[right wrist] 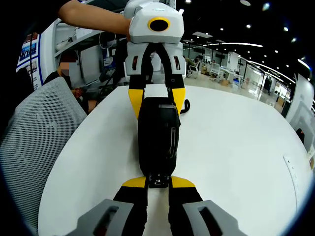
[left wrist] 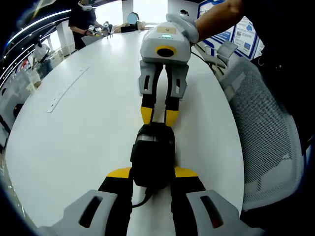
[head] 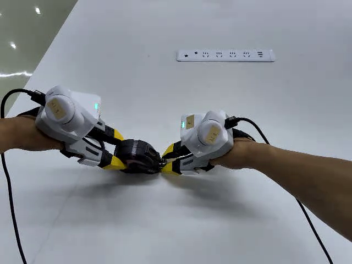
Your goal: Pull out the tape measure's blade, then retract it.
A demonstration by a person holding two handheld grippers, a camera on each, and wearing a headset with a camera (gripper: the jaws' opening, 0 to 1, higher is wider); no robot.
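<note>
Head view: two grippers meet nose to nose at a black rubber-cased tape measure [head: 140, 155] lying on the white tabletop [head: 220, 220].
We find the left gripper [head: 124, 149] clamped across the case, its yellow-tipped jaws pressed on both flanks, which we judge is meant to anchor the body against the pull. The right gripper [head: 165, 159] has its jaws drawn together on the small metal end hook [right wrist: 158, 181] at the case mouth. The hook sits tight against the case, so we judge that no blade is out yet. The surface behind the right gripper is bare, giving a straight run for the draw. The white power strip [head: 225, 55] lies well apart at the far side. The table edge runs close beyond the left hand, and black cables [head: 11, 209] trail from both grippers, so we advise watching for snags.
</note>
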